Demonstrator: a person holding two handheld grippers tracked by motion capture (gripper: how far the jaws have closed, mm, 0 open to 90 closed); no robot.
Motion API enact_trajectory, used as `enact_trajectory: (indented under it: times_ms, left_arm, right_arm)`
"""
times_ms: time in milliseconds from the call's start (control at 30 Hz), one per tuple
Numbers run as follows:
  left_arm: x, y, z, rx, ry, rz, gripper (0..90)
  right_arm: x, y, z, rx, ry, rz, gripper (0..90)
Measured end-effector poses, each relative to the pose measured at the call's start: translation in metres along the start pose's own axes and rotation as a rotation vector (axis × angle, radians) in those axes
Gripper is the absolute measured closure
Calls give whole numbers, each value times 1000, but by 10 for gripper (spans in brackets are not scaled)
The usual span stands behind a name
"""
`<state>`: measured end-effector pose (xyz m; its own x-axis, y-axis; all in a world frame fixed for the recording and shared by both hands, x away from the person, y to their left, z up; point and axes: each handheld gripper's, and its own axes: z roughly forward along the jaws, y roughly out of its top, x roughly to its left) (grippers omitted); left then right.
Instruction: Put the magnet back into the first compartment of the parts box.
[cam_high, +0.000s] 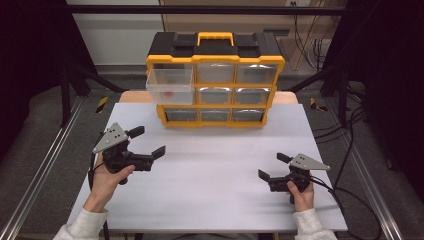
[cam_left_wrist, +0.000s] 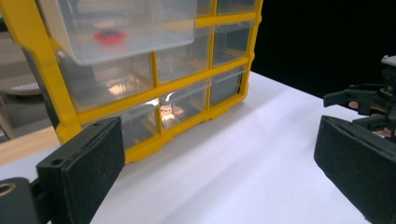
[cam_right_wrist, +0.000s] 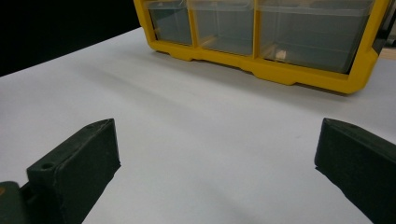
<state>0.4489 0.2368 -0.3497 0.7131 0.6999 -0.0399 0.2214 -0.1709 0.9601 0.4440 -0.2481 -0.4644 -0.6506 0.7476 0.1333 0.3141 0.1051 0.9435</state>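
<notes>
Two hands each hold a gripper above the white bench (cam_high: 215, 165). Left gripper (cam_high: 148, 142) and right gripper (cam_high: 270, 166), both spread wide and empty, sit well short of the yellow drawer cabinet (cam_high: 215, 82), whose top-left drawer (cam_high: 170, 82) is pulled out, a red item (cam_high: 169, 93) inside.

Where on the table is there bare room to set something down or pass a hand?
The widest bare patch of the white table lies between the left gripper and right gripper, in front of the yellow drawer cabinet. It is tighter at the back left, beneath the pulled-out drawer holding a red part.
</notes>
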Motion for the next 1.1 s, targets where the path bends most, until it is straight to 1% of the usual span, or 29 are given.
enact_trajectory:
  times_ms: [300,367,467,500,533,567,600,700,800,900,933,967,1000,1033,1100]
  left_arm:
    - [2,-32,6,25,-15,0,14]
    - [3,-40,6,28,-17,-6,14]
    - [6,-52,7,34,-20,-35,17]
    - [7,-56,7,41,-19,-37,17]
    - [8,-59,7,45,-12,-27,17]
    - [10,-66,7,56,-7,-28,17]
    - [10,-66,7,56,-7,-28,17]
    - [13,-74,6,56,2,-40,17]
    - [17,-83,3,46,13,-52,17]
    - [19,-90,2,45,11,-64,17]
    - [20,-95,2,47,12,-67,17]
    - [20,-95,2,47,12,-67,17]
    - [20,-97,2,52,11,-59,17]
    - [20,-100,3,61,20,-45,17]
    - [20,-101,3,68,18,-46,16]
  right_arm:
    - [0,0,0,2,1,7,5]
    - [0,0,0,1,0,7,5]
    - [0,0,0,1,0,7,5]
    - [0,0,0,1,-1,1,5]
    - [0,0,0,1,-1,1,5]
    - [0,0,0,2,0,6,5]
    - [0,0,0,3,0,8,5]
    - [0,0,0,2,0,7,5]
    - [0,0,0,2,1,7,5]
    - [0,0,0,6,2,8,5]
    - [1,0,0,7,4,9,6]
    - [1,0,0,7,4,9,6]
    - [1,0,0,7,2,9,5]
    - [1,0,0,7,3,9,5]
    - [1,0,0,6,4,9,5]
